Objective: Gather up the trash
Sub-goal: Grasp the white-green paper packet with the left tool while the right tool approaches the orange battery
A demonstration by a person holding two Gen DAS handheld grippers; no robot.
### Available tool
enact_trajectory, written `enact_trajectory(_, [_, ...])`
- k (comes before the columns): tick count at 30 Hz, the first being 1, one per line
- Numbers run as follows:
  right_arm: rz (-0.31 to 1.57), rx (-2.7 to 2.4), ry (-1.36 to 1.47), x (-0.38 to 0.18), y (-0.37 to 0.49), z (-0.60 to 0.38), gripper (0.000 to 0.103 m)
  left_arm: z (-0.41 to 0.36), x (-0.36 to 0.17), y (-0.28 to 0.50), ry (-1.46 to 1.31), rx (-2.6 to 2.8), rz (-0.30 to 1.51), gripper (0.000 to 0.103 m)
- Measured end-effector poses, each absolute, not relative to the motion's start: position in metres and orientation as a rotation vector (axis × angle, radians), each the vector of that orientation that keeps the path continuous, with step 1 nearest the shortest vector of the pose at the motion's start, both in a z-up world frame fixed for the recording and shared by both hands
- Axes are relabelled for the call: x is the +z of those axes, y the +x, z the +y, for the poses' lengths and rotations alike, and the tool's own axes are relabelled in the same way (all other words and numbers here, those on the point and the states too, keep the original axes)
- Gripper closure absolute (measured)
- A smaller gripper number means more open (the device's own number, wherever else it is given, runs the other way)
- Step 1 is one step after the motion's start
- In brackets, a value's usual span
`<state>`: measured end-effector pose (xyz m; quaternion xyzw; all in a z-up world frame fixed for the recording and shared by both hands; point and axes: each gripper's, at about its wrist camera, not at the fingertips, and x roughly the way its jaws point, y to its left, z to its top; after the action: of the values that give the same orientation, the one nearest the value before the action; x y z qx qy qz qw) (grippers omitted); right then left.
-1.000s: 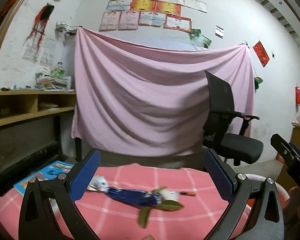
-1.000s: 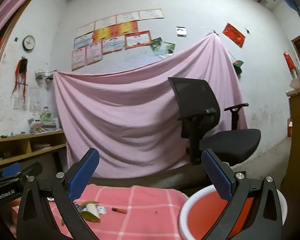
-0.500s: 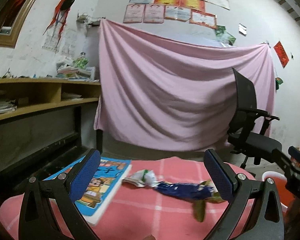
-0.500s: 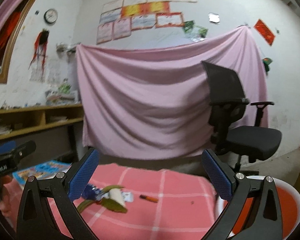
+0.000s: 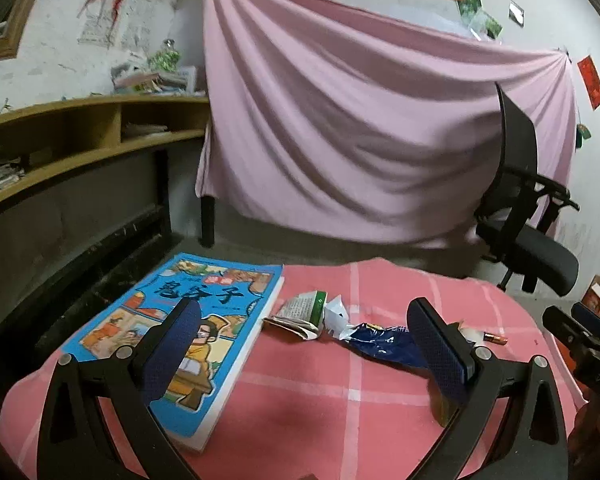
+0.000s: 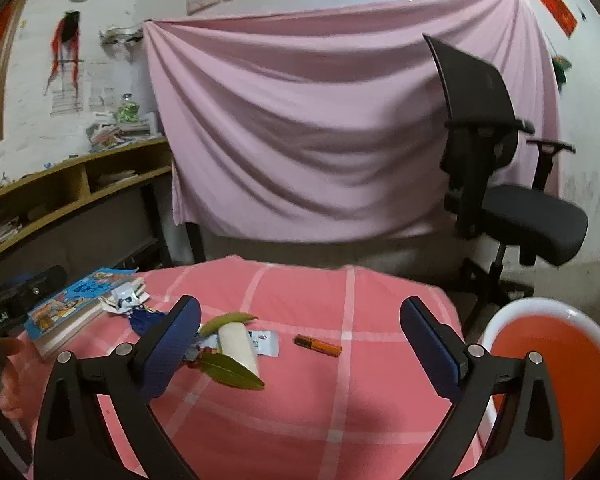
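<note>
Left gripper, fingers spread wide, hovers above the near left part of the pink checked tablecloth, holding nothing. Its left finger overlaps the blue comic book, which lies along the table's left edge with one corner reaching the far edge; large Chinese characters run across the cover, too distorted to read with certainty. Just right of the book lies the trash: a flattened green-and-white carton, a crumpled white scrap touching it, and a blue wrapper running rightward behind the right finger. Beyond that finger lies an orange battery.

Right gripper, likewise spread wide and empty, hovers over the middle of the table. From the right wrist view, a white paper roll with two green leaves lies just beside the left finger; a small white packet touches the roll, and the battery lies apart to its right. Bare cloth fills the near and right portions of the table. An orange basin with a white rim sits off the table's right edge. A black office chair and a hanging pink sheet stand beyond the far edge. Lettering on the left gripper's body at far left is partly cut off and unreadable.
</note>
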<state>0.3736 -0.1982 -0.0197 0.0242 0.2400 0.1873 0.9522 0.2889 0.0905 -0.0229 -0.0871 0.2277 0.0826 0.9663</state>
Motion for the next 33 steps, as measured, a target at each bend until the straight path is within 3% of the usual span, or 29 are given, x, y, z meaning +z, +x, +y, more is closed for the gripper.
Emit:
enact_trajectory(4, [0.563, 0.38, 0.044, -0.027, 0.389, -0.195, 0.006, 0.09, -0.031, 0.308, -0.176, 0.174, 0.537, 0.004])
enact_trajectory(12, [0.66, 0.38, 0.056, -0.04, 0.414, -0.194, 0.014, 0.106, -0.037, 0.312, -0.326, 0.185, 0.557, 0.022])
enact_trajectory(14, [0.677, 0.377, 0.06, -0.043, 0.418, -0.193, 0.018, 0.106, -0.036, 0.313, -0.335, 0.198, 0.571, 0.035])
enact_trajectory(19, [0.733, 0.378, 0.053, -0.05, 0.428, -0.19, 0.031, 0.105, -0.038, 0.324, -0.374, 0.186, 0.633, 0.051])
enact_trajectory(22, [0.76, 0.381, 0.044, -0.053, 0.431, -0.187, 0.036, 0.111, -0.04, 0.329, -0.442, 0.189, 0.649, 0.054])
enact_trajectory(24, [0.769, 0.388, 0.043, -0.054, 0.431, -0.186, 0.036, 0.117, -0.04, 0.332, -0.499, 0.192, 0.649, 0.055])
enact_trajectory(29, [0.771, 0.392, 0.048, -0.054, 0.431, -0.187, 0.036, 0.126, -0.04, 0.337, -0.568, 0.233, 0.653, 0.07])
enact_trajectory(33, [0.783, 0.39, 0.047, -0.056, 0.433, -0.185, 0.036, 0.133, -0.047, 0.345, -0.625, 0.244, 0.695, 0.076])
